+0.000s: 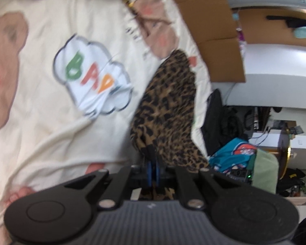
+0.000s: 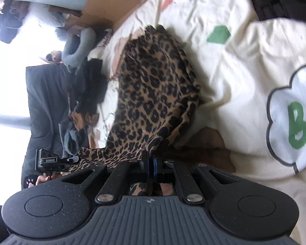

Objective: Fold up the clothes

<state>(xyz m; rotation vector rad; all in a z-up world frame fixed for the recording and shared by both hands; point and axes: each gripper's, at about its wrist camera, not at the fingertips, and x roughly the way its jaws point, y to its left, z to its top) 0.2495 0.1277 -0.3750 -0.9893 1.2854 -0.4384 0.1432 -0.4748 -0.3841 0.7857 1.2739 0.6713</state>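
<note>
Leopard-print garment (image 1: pixel 169 110) — edges pinched by left tool (image 1: pixel 153 163), right tool (image 2: pixel 150 163)

The matte black left gripper (image 1: pixel 153 163) and right gripper (image 2: pixel 150 163) are fitted with blue finger pads, ribbed grey housings, round discs and silver screws.

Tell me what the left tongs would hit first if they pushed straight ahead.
The leopard-print garment they are already shut on; beyond it probably the cream printed bedspread, though depth is unclear.
</note>
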